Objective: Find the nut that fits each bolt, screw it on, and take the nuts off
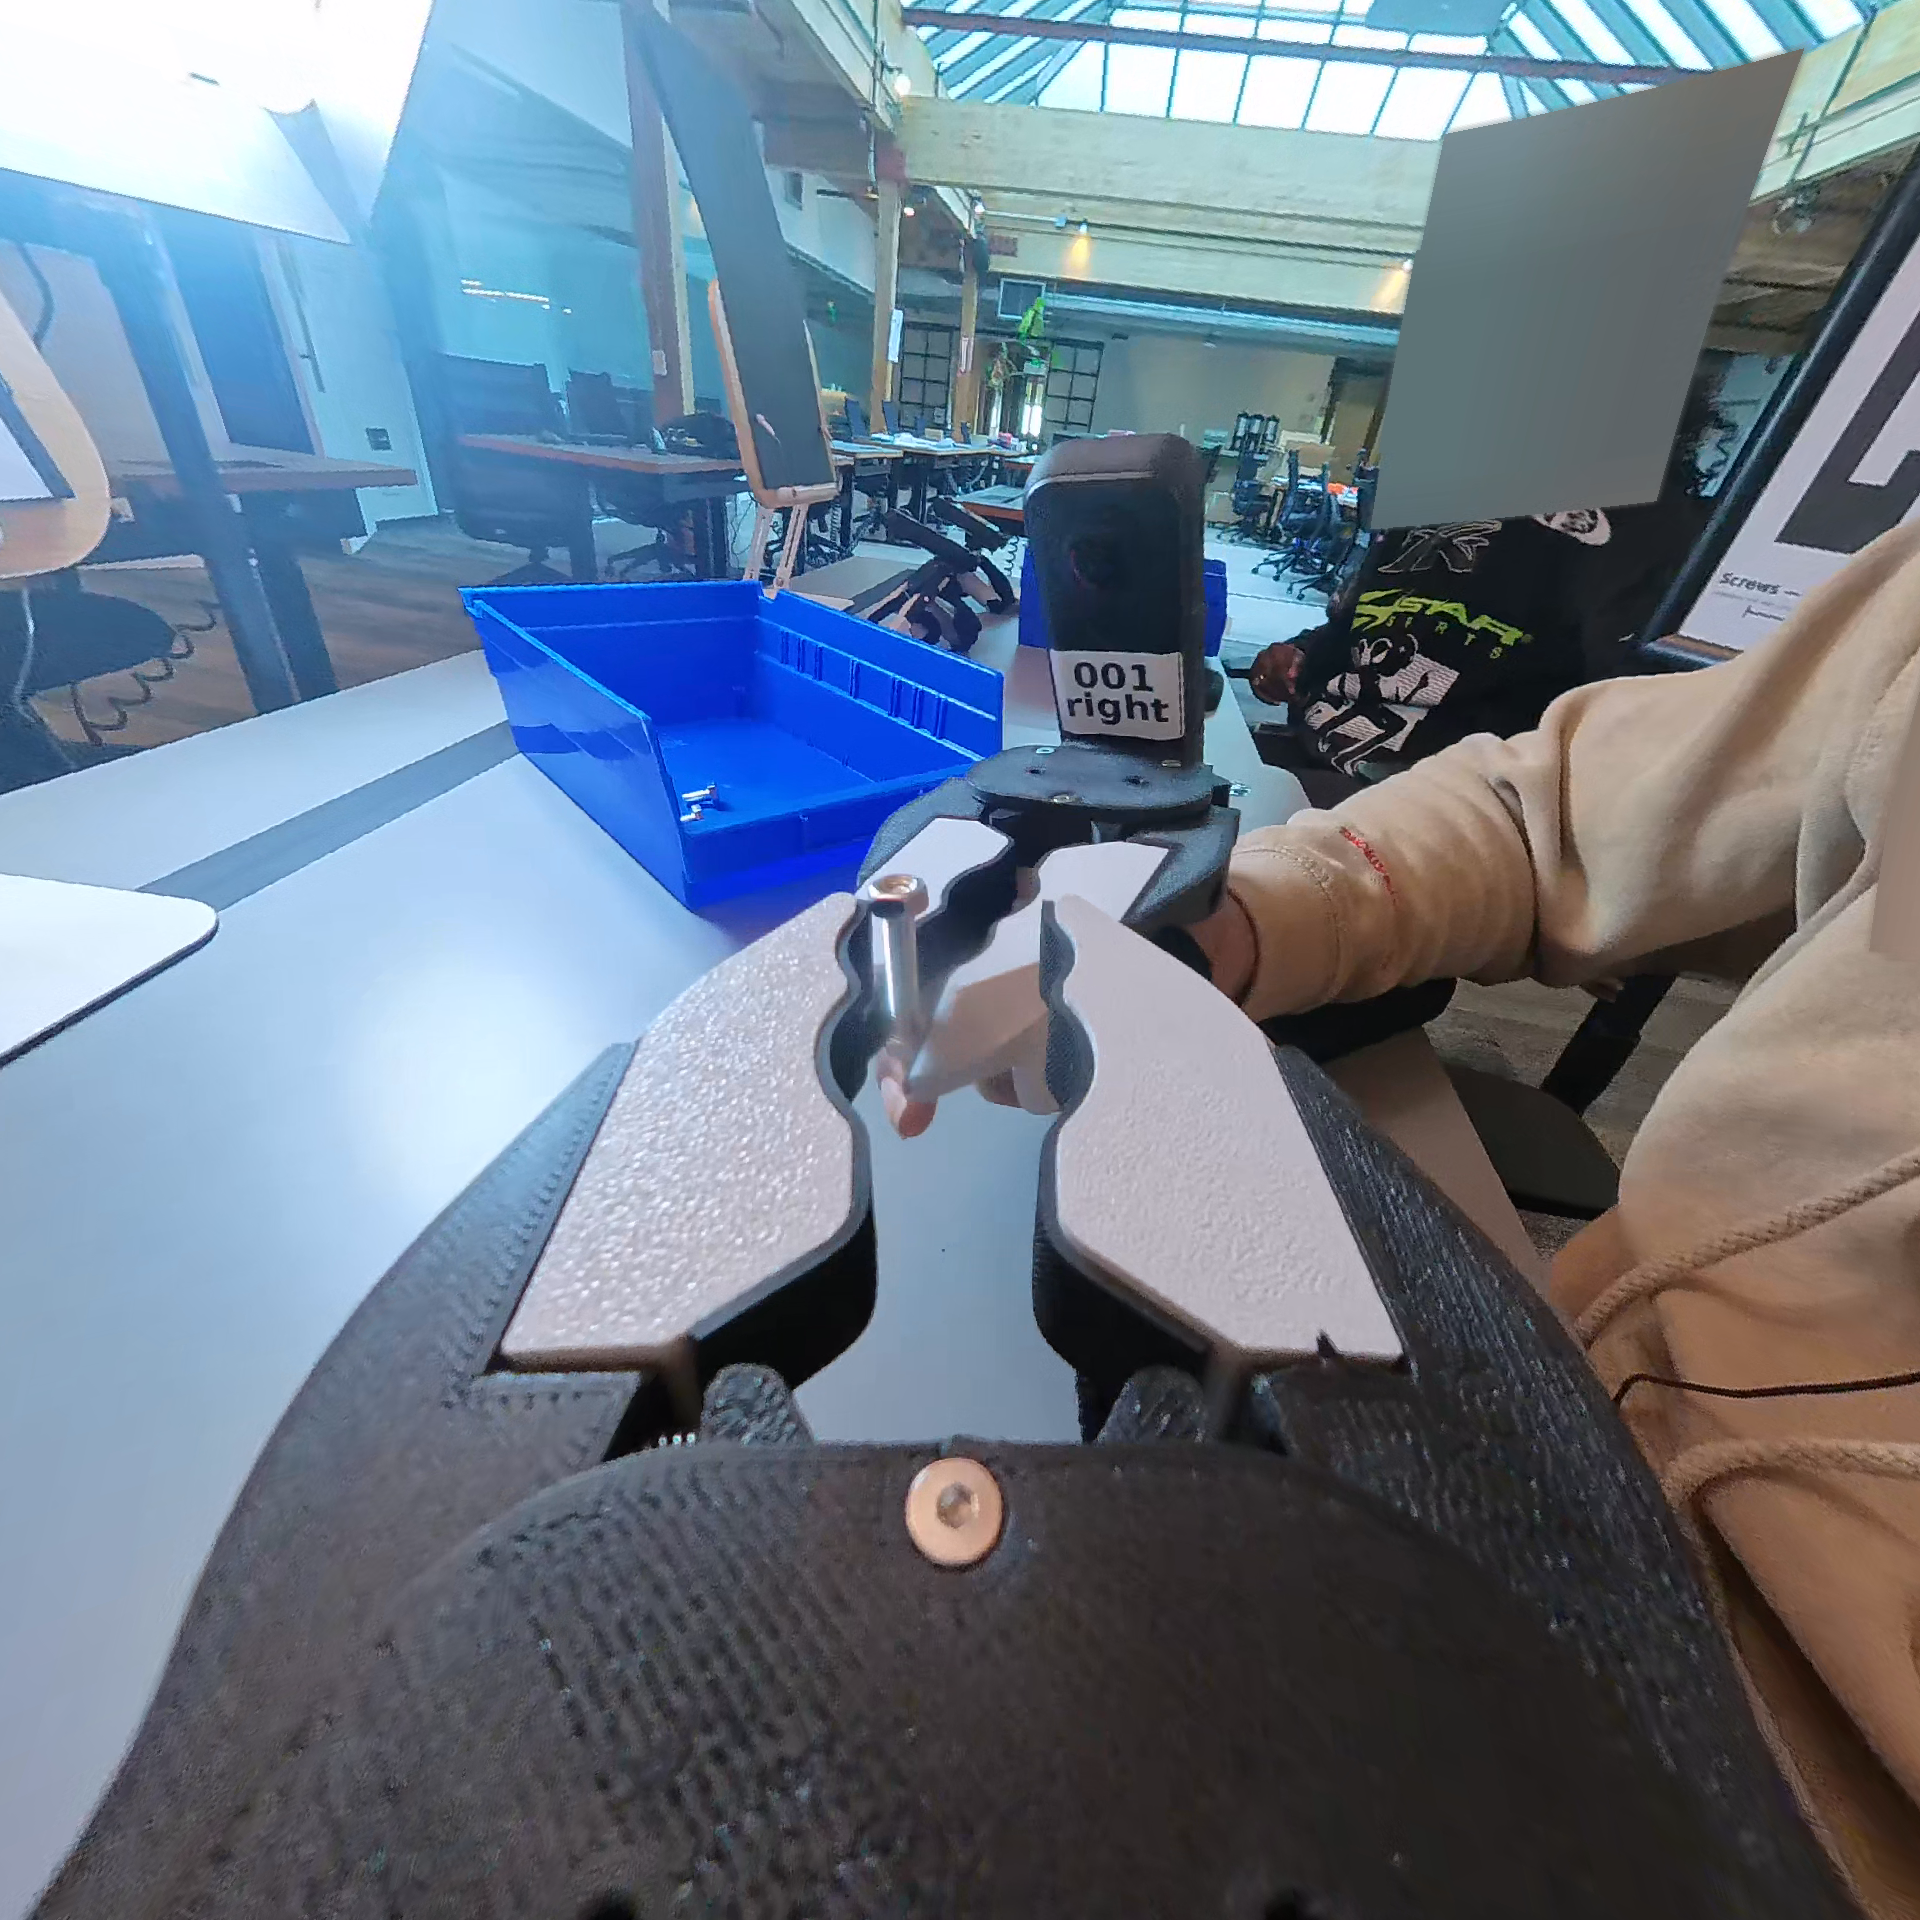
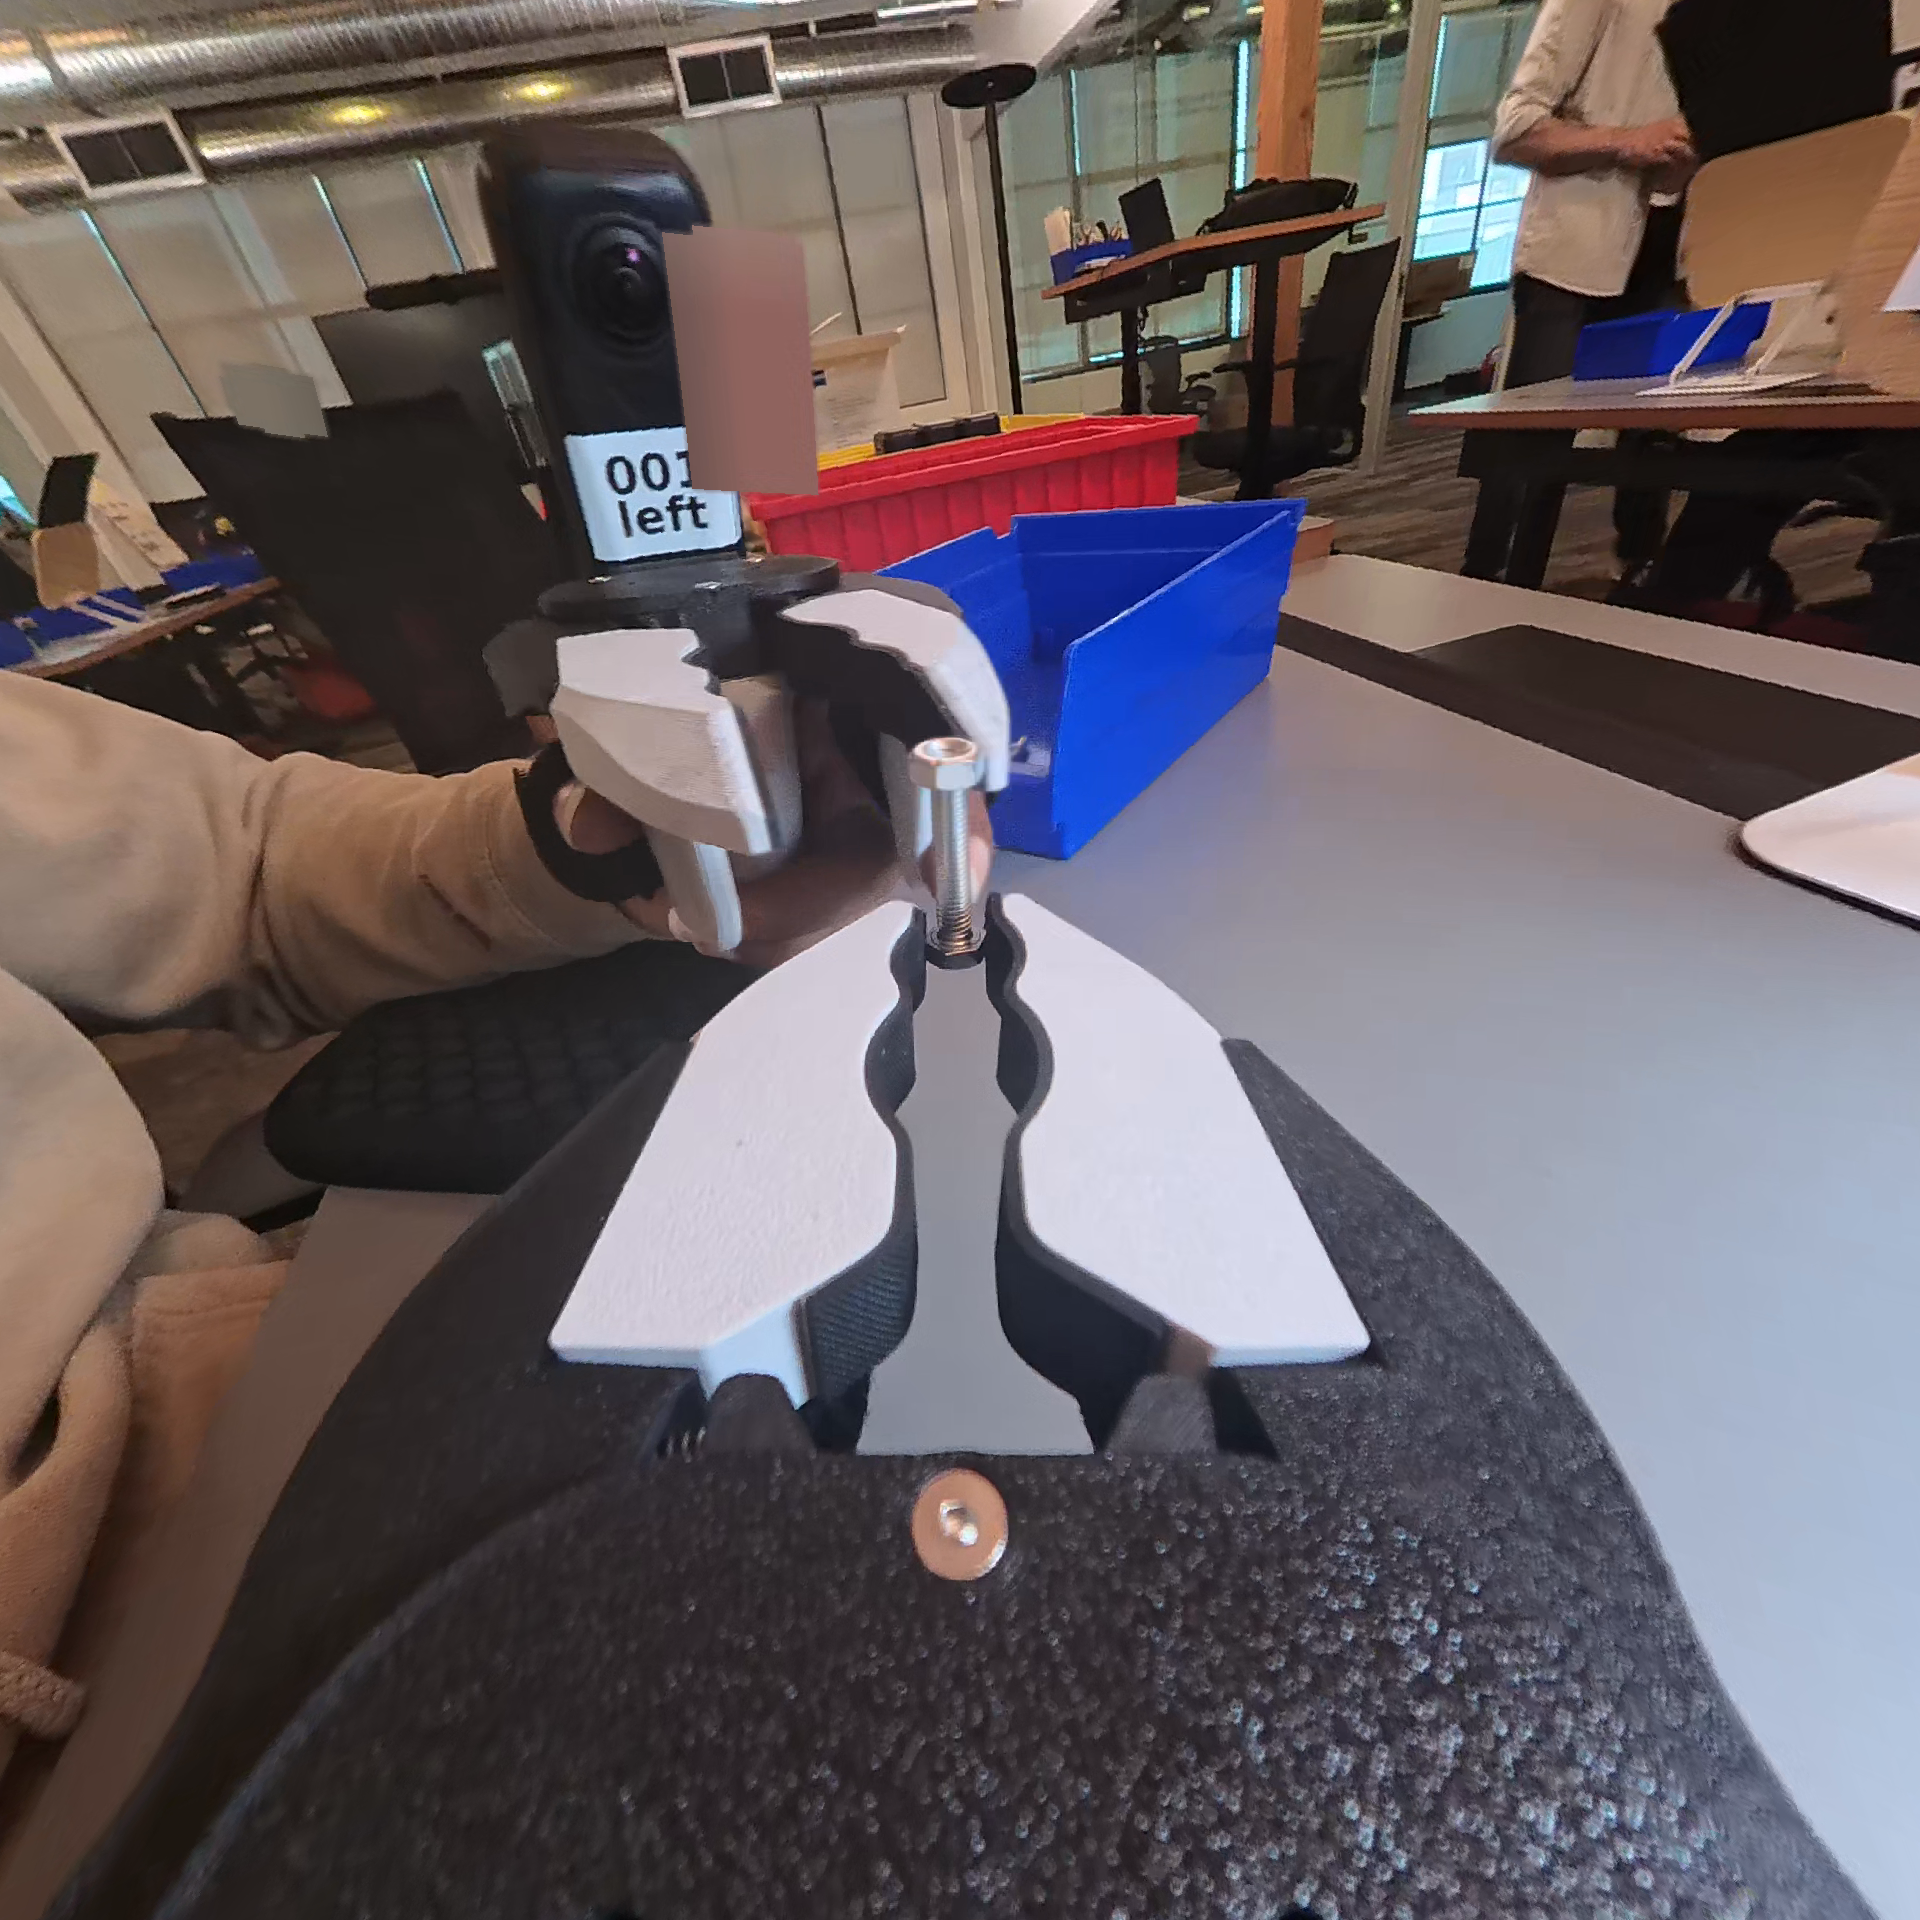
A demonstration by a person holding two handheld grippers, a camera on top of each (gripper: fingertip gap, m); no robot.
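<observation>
bolt: long silver steel hex-head bolt (image 2: 951, 831) upright above grey table (image 2: 1455, 935), head near left gripper (image 2: 940, 769) fingertip, grip unclear. right gripper (image 2: 956, 935) clenched on small silver nut (image 2: 954, 941) at threaded end. rigid, smooth, light; slip-prone. grasp nut flats, bolt head.

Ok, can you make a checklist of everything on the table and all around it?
Surface: grey table with a darker strip.
Job's things: bolt upright, head up; nut at its lower end; small metal parts in the blue bin.
Clutter: white board at the table's edge.
Grippers: left gripper jaws open, the bolt beside one of them; right gripper jaws seemingly shut on the nut.
Cables: thin black cord across the person's beige top.
Surroundings: office desks and chairs, a red bin, a standing person.
</observation>
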